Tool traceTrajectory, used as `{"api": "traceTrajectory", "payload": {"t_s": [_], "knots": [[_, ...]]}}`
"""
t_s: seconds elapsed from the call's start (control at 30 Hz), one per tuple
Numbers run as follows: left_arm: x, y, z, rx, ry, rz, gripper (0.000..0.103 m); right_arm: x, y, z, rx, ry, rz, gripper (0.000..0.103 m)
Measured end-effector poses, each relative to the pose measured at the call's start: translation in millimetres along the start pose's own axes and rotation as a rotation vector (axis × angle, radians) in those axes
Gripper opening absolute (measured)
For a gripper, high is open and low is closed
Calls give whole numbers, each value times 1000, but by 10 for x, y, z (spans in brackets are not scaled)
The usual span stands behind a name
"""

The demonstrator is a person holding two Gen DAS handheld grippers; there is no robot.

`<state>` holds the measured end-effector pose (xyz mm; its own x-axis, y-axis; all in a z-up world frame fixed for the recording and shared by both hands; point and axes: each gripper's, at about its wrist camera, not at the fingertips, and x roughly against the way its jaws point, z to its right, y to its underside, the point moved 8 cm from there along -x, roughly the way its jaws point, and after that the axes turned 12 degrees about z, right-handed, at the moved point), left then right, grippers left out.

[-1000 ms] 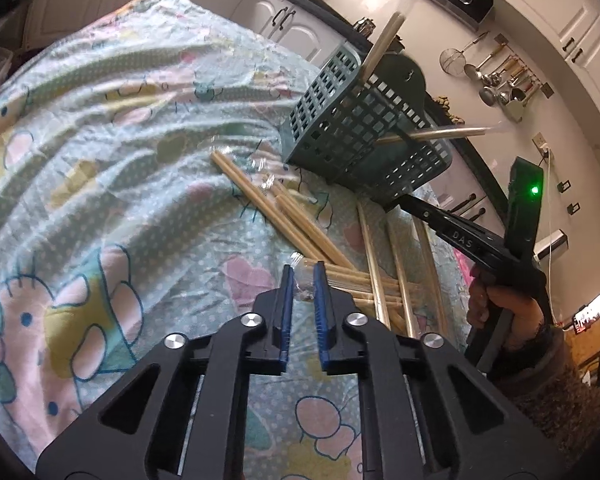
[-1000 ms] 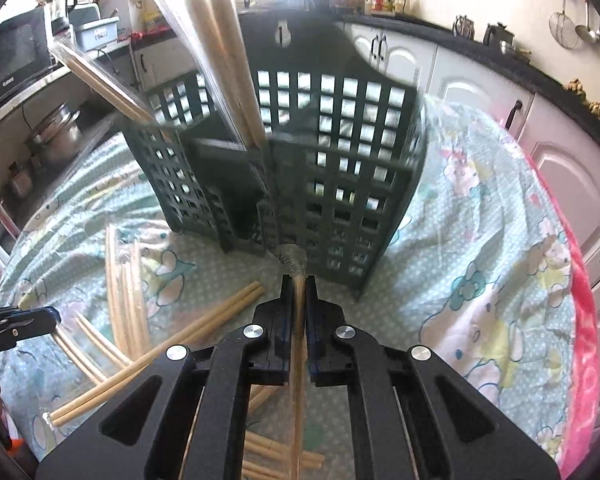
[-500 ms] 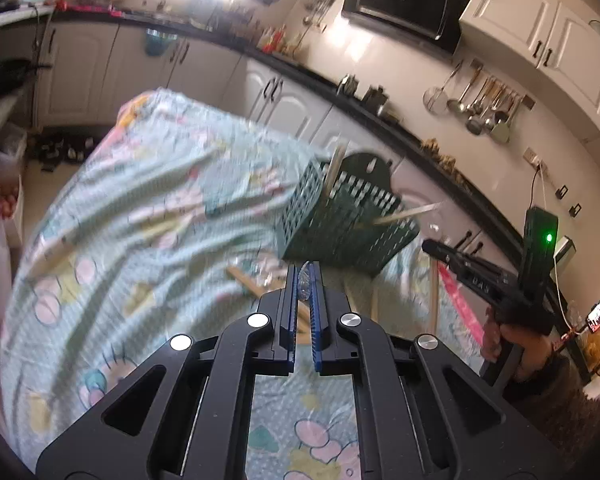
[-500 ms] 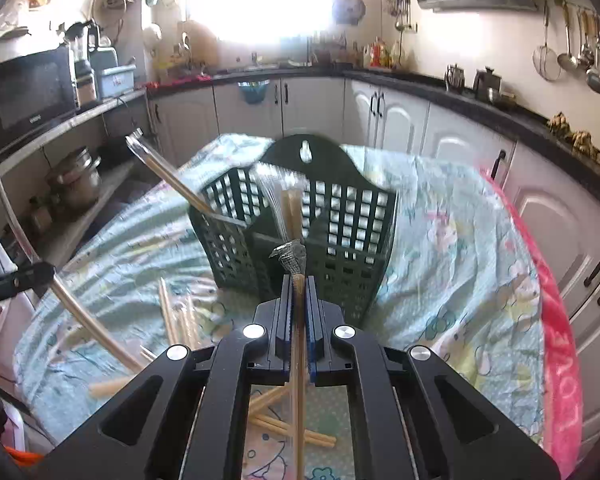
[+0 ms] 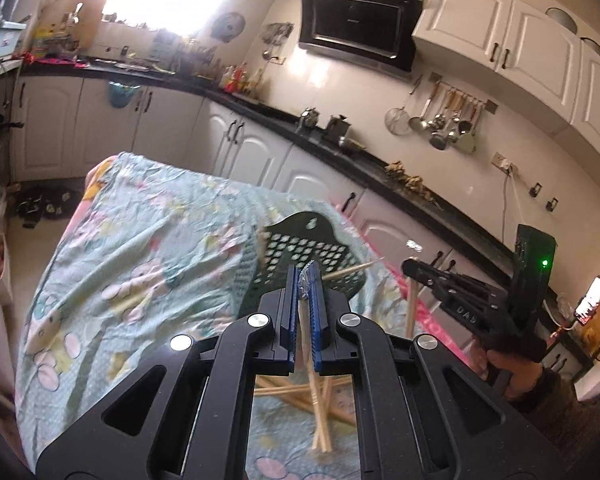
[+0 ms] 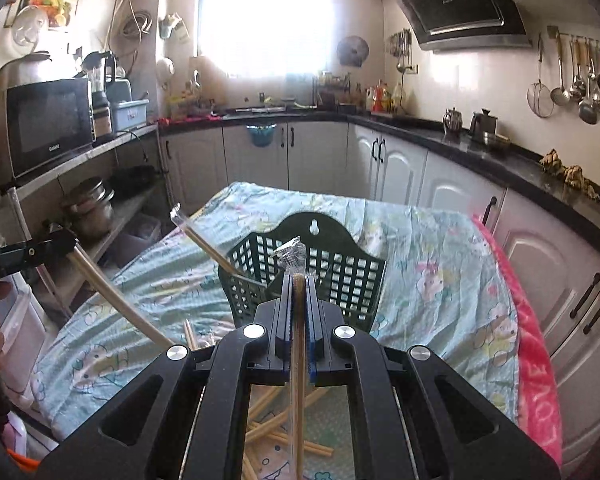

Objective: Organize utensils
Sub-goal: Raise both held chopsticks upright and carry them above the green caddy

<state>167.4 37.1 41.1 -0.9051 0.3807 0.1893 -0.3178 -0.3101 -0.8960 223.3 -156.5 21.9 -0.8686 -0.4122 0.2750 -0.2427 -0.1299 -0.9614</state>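
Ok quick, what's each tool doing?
Left tool: closed on wrapped chopsticks.
Right tool: closed on another wrapped pair.

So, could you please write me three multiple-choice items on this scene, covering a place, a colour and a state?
1. Where do the loose chopsticks lie?
A. on the cloth in front of the basket
B. on the counter
C. on the floor

2. What colour is the basket?
A. red
B. dark green
C. white

3. How is the right gripper?
A. open and empty
B. shut on a spoon
C. shut on a wrapped chopstick pair

Key: 1 A, they lie scattered on the patterned cloth; 2 B, its grid walls are dark green; 3 C, the pair runs between its fingers.
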Motion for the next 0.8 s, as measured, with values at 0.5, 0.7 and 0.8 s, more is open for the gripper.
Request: {"api": "traceTrajectory", "payload": {"t_s": [0.5, 0.7, 0.8], "knots": [[-174, -718, 565, -136, 65, 87, 3, 159, -838, 18, 25, -45, 238, 6], [-288, -1030, 626, -195, 41, 112, 3, 153, -1204, 122, 33, -37, 329, 6], [-369, -1122, 653, -220, 32, 113, 3, 133, -1399, 214, 24, -34, 381, 6]]}}
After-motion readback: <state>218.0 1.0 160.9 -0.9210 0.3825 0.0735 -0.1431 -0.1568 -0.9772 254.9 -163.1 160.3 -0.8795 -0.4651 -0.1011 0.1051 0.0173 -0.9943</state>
